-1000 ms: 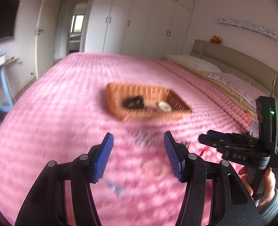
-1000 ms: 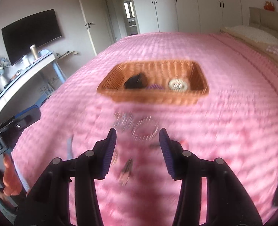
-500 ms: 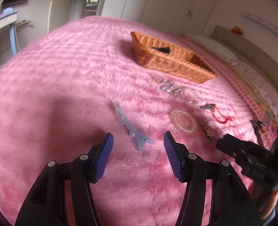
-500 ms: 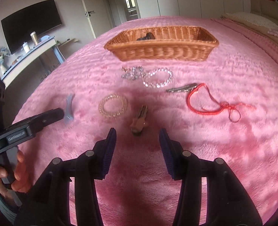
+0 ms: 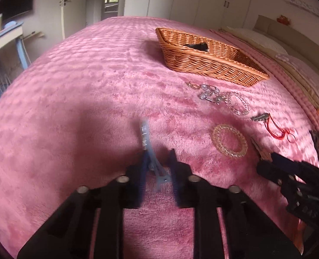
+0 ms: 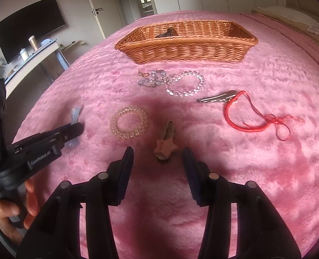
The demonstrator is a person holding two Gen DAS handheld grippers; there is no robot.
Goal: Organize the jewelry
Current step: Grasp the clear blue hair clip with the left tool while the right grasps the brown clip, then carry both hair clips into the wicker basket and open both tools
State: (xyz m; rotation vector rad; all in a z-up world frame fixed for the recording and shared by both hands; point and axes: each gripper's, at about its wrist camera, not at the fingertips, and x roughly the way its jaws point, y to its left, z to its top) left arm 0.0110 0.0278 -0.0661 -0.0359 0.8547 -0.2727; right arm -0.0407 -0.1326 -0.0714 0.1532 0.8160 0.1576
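My bed is covered in pink plush, and the wicker basket sits far back on it with something dark inside. Between the basket and me lie the loose pieces: a clear bead bracelet touching a tangle of silver chain, a red cord with a grey clip at its end, and an amber bead ring.

My left hand-held gripper is low over the blue clip, narrowed around its near end; the blur leaves me unable to tell whether the pads actually pinch it.

My right hand-held gripper is wide apart, holding nothing, with the small star clip lying on the bed just ahead, between the fingertips.
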